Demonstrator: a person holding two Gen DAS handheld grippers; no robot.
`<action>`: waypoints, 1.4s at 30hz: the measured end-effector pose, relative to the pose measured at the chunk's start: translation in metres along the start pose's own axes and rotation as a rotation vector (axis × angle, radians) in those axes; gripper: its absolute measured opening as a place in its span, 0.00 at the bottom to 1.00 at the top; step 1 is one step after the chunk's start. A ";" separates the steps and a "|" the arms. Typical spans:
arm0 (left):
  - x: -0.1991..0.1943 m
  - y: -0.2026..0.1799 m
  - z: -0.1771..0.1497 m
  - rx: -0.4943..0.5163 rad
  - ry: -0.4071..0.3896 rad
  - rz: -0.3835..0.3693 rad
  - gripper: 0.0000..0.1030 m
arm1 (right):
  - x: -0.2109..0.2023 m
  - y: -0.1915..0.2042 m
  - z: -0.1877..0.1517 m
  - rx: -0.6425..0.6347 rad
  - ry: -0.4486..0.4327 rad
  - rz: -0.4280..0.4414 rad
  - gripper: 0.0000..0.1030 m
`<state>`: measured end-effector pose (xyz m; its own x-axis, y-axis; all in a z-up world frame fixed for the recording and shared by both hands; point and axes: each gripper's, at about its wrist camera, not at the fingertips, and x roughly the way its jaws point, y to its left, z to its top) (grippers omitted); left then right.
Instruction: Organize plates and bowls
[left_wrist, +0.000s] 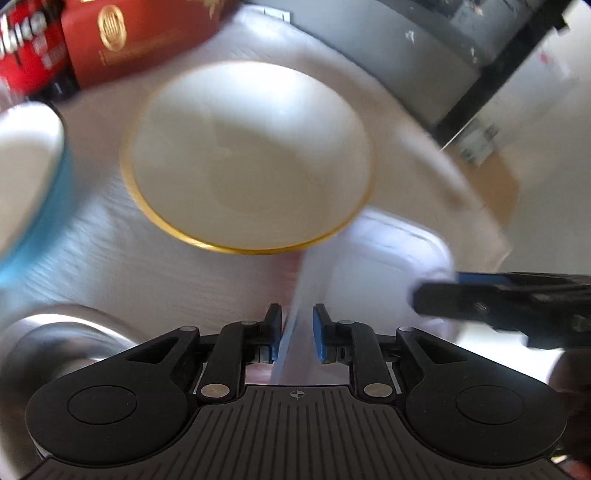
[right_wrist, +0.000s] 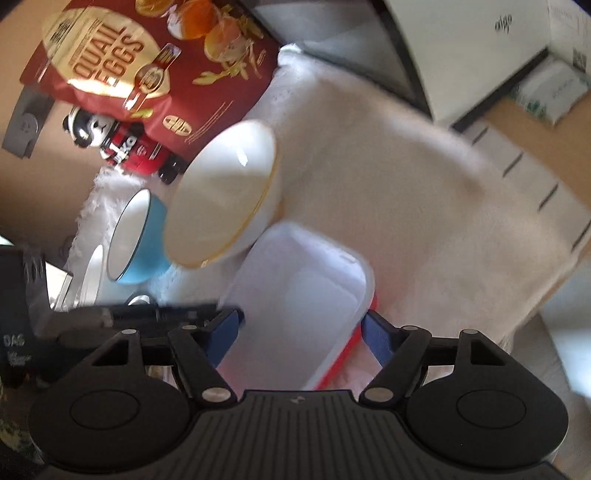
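Straddling rectangular white tray (right_wrist: 295, 295): right fingers (right_wrist: 376, 341) apart | left fingers (left_wrist: 275, 332) pinching its thin rim

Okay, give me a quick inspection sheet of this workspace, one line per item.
Surface: white cloth over the table.
Job's things: gold-rimmed white bowl; blue bowl; white rectangular tray, red edge beneath.
Clutter: quail eggs box; red panda-figure can.
Grippers: left gripper jaws narrow around the tray's rim, contact unclear; right gripper jaws straddle the tray, not pressing.
Cables: nothing seen.
Surroundings: cardboard boxes, blurred.
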<state>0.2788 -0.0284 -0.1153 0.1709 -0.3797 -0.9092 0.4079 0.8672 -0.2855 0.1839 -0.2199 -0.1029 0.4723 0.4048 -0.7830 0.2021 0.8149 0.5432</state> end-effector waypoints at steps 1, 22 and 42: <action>0.003 -0.005 0.001 -0.021 -0.005 -0.024 0.20 | -0.001 -0.004 0.008 -0.016 -0.010 -0.008 0.73; -0.041 -0.035 -0.020 -0.244 -0.211 -0.141 0.24 | -0.026 0.008 0.041 -0.395 -0.233 -0.188 0.83; -0.150 0.137 -0.164 -0.638 -0.444 0.295 0.24 | 0.093 0.148 -0.054 -0.432 0.110 0.055 0.91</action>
<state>0.1618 0.1998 -0.0676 0.5839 -0.0836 -0.8075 -0.2730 0.9166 -0.2922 0.2117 -0.0393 -0.1121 0.3733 0.4746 -0.7971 -0.2087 0.8802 0.4264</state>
